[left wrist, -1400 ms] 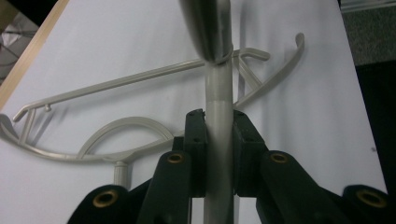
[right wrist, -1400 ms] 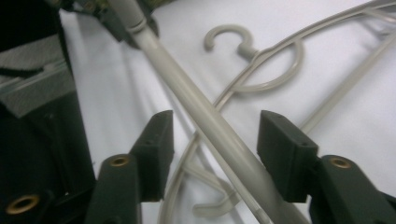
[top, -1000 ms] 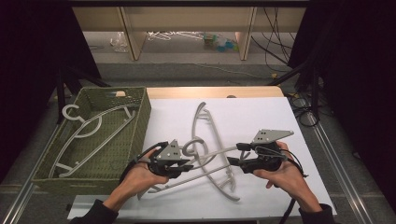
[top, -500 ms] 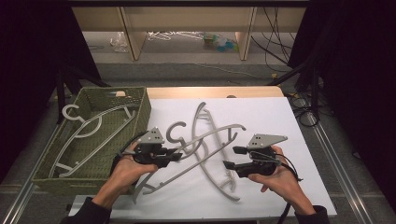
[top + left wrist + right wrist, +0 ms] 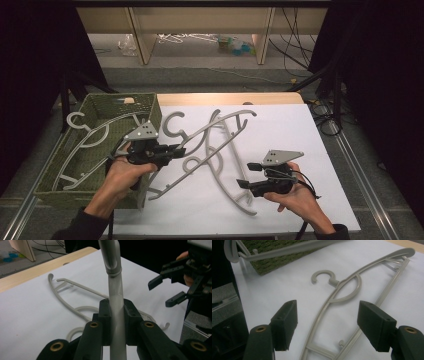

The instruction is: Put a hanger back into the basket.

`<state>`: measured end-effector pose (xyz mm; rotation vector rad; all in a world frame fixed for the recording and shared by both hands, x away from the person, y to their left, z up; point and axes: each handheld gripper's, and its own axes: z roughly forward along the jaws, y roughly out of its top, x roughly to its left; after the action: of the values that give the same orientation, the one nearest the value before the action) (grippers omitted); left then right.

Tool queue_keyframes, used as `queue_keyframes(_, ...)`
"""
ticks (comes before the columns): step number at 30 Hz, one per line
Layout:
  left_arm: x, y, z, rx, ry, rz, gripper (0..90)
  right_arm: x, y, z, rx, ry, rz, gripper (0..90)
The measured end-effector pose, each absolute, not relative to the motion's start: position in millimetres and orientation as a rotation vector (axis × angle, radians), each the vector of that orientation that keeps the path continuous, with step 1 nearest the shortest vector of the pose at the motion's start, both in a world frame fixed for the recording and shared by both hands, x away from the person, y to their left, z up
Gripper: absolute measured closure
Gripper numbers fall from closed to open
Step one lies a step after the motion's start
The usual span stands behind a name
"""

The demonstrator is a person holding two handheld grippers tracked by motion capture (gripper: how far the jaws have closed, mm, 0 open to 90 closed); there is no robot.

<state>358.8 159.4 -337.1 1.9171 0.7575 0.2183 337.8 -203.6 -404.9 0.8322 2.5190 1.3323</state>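
Hanger (image 5: 200, 137) in left claw (image 5: 176, 150)

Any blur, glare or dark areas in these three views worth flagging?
High view: sharp, white table evenly lit, surroundings nearly black. Left gripper view: the clamped hanger up close looks soft. Right gripper view: the jaws slightly soft, the flat hanger clear; no glare.

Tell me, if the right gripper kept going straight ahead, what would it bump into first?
Probably the grey hanger lying flat on the white table. It sits just ahead of the open right gripper, though the depth is hard to judge.
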Motion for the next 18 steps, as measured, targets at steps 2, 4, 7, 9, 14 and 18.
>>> queue_keyframes(2, 359, 162, -327, 1.909, 0.756, 0.228, 79.0, 337, -204, -406, 0.832, 2.516, 1.331, 33.6)
queue_keyframes(4, 358, 167, -316, 1.894, 0.755, 0.246, 79.0, 337, -204, -407, 0.835, 2.523, 1.331, 33.6)
queue_keyframes(7, 358, 176, -303, 1.87, 0.754, 0.251, 79.0, 337, -205, -409, 0.843, 2.524, 1.334, 33.5)
queue_keyframes(9, 356, 183, -297, 1.853, 0.766, 0.266, 79.0, 337, -205, -409, 0.843, 2.528, 1.327, 33.3)
queue_keyframes(14, 354, 208, -285, 1.821, 0.785, 0.307, 79.0, 336, -205, -410, 0.831, 2.528, 1.336, 32.3)
queue_keyframes(18, 354, 230, -276, 1.827, 0.816, 0.373, 79.0, 336, -204, -410, 0.84, 2.526, 1.327, 30.3)
